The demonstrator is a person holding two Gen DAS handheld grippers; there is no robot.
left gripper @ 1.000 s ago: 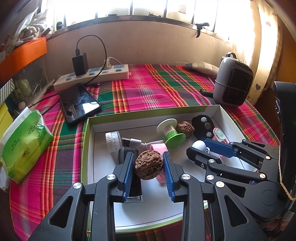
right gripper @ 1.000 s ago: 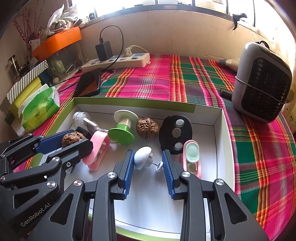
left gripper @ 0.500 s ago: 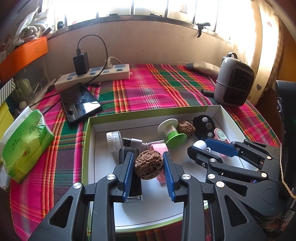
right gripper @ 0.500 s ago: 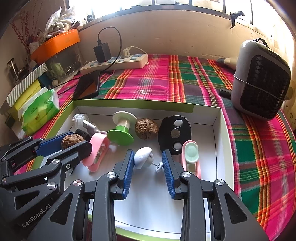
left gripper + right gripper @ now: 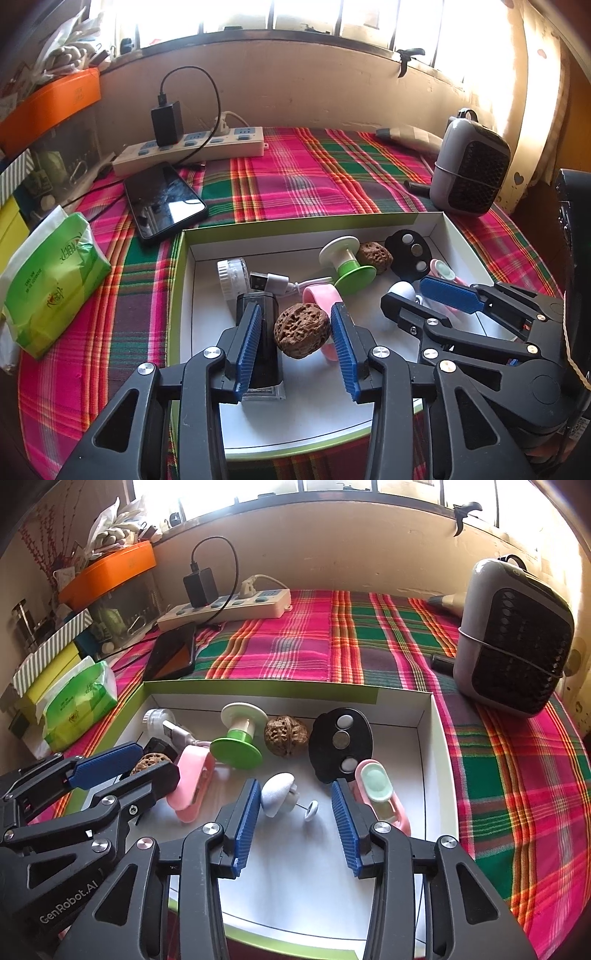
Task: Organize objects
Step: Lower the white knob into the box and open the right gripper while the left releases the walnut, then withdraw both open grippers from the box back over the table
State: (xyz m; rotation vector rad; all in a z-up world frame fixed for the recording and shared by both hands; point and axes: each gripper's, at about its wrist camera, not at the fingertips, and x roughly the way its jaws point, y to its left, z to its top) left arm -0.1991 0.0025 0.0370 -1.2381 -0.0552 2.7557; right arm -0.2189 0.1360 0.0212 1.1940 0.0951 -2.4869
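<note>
A walnut (image 5: 302,335) is being framed between the jaws of the left gripper (image 5: 300,341), which are standing apart: a gap is showing on each side of the shell, so nothing is being squeezed yet. The walnut seems to be resting on a pink ring (image 5: 320,295) just beyond the jaws, inside a white box (image 5: 303,225) with a green rim. A black block (image 5: 258,332) is lying under the left-hand jaw.

The right gripper (image 5: 293,818) is likewise being held open, with a white knob on a thin pin (image 5: 277,799) sitting between its jaws, nearer the left-hand one. A pink holder (image 5: 382,799) is being crowded by the right-hand jaw.

The walnut is judged to be light, hard and stiff, with a rough, pitted shell that should be gripped well by the ribbed pads; being rounded, it may roll, so it is best taken across its widest part. The white knob is judged light and smooth, its pin thin and easily bent, so the rounded head is the place to be held.

Compared with a second ago, little is being changed: both pairs of jaws are being kept open around the same things, and only the view is being drawn back slightly from the box.
</note>
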